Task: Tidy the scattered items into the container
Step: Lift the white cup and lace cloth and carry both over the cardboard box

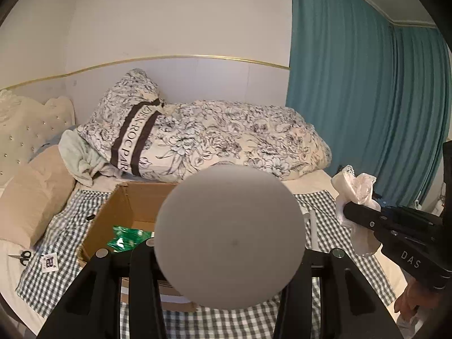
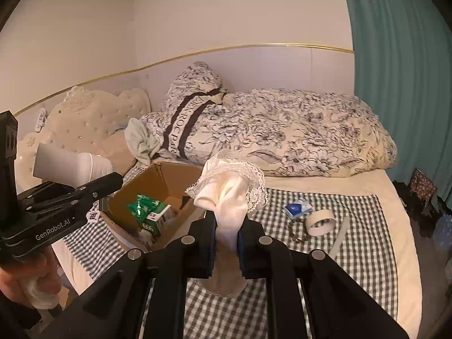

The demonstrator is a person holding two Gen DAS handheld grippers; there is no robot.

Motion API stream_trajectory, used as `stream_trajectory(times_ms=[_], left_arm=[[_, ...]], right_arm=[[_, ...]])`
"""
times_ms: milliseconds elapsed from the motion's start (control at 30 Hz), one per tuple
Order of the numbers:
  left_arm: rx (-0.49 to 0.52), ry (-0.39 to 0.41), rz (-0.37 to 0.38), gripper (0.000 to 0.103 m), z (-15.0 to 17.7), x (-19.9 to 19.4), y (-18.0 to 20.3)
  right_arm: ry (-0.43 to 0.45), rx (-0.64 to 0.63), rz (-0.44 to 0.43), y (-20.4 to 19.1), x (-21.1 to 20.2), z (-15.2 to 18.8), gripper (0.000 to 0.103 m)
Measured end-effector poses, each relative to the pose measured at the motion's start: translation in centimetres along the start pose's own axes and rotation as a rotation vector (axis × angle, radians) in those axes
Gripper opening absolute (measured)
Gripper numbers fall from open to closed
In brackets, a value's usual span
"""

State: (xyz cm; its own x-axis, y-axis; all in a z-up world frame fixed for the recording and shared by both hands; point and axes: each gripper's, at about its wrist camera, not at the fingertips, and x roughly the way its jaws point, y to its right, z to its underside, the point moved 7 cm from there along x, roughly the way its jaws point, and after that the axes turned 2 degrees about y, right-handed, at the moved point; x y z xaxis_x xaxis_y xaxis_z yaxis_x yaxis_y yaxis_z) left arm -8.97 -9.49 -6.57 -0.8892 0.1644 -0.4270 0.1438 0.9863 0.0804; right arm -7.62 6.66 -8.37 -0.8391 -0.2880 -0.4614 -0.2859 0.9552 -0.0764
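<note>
In the left wrist view a white plastic bottle [image 1: 230, 237] fills the middle, seen end-on, with my left gripper [image 1: 228, 247] shut on it. The right wrist view shows that bottle [image 2: 70, 166] from the side, held in the air left of the open cardboard box [image 2: 147, 183]. My right gripper [image 2: 227, 226] is shut on a white lace-trimmed sock [image 2: 230, 197], which hangs just right of the box. From the left wrist camera the sock [image 1: 354, 186] and the right gripper [image 1: 350, 212] appear at the right edge. Green packets [image 2: 144, 206] lie inside the box [image 1: 118, 212].
On the checked cloth to the right lie a tape roll [image 2: 320, 221], a blue-white packet [image 2: 296, 207], a pale strip [image 2: 340, 237] and a small chain [image 2: 296, 234]. Scissors [image 1: 21, 257] lie left of the box. A floral quilt [image 1: 226, 132] is heaped behind, with a teal curtain [image 1: 353, 84] on the right.
</note>
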Motion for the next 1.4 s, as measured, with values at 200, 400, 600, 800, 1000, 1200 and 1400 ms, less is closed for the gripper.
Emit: stream_trajectory(times_ms=[200,400,600,800,1000,1200,1400], left_arm=[[-0.02,-0.009,-0.041,0.044,0.2,0.4,-3.1],[-0.032,-0.021,-0.082,0.044,0.3,1.1,-5.9],[-0.035,-0.04,-0.12,0.044,0.7,2.5,-8.0],[-0.048,-0.074,-0.156,0.044,1.4,4.8,-10.5],[-0.055,-0.121,-0.186,0.044,2.9,6.6,-12.6],[-0.061,-0.171,-0.215,0.044,4.5,8.6,-14.2],[-0.053,-0.222,-0.222,0.044,5.7,10.4,-15.2]], right_arm=[[-0.007,-0.02,-0.039,-2.1,2.1,-0.7,0.012],[-0.021,-0.039,-0.078,-4.0,4.5,-1.3,0.012],[-0.044,-0.061,-0.114,-6.1,7.4,-1.4,0.012],[-0.078,-0.092,-0.146,-8.1,10.2,-1.3,0.012],[-0.111,-0.112,-0.171,-9.7,12.8,-0.6,0.012],[-0.142,-0.125,-0.191,-10.9,15.4,-0.2,0.012],[-0.172,-0.132,-0.206,-11.9,17.9,0.4,0.012]])
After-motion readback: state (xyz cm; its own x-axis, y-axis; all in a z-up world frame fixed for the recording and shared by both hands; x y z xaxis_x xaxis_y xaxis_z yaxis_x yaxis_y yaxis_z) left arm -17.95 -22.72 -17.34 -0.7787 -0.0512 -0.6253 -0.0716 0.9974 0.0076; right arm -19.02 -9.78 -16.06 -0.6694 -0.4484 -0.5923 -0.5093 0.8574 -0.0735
